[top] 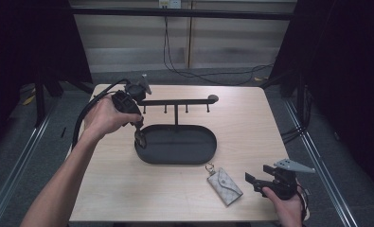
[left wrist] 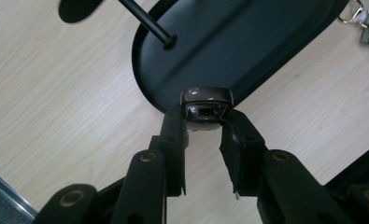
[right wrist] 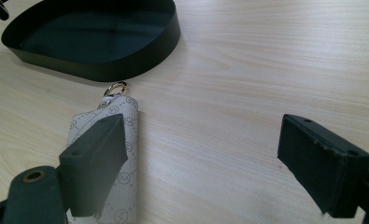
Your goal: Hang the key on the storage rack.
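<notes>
One tray (top: 194,156), one rack (top: 175,101) with four hooks rising from it, one pouch (top: 225,186) and one small brown key fob (left wrist: 206,108) make up the scene on the table (top: 128,189), worked by two grippers.

The left hand (top: 104,118) reaches in from the left, forearm slanting up across the table's near corner, and tips the left gripper (top: 139,137) downward at the tray's left end. In the left gripper view its jaws are clamped on the fob, one pad pressing each side, with the fob's dark face turned toward the camera. The fob hangs right over the tray's rim.

The right hand (top: 289,205) sits low at the table's near right corner, holding the right gripper (top: 255,180) roughly level and aimed left toward the pouch. Its jaws stand wide apart with nothing between them. In the right gripper view the pouch lies flat just past one pad (right wrist: 98,154), ring (right wrist: 115,87) end toward the tray, near but apart from it.
</notes>
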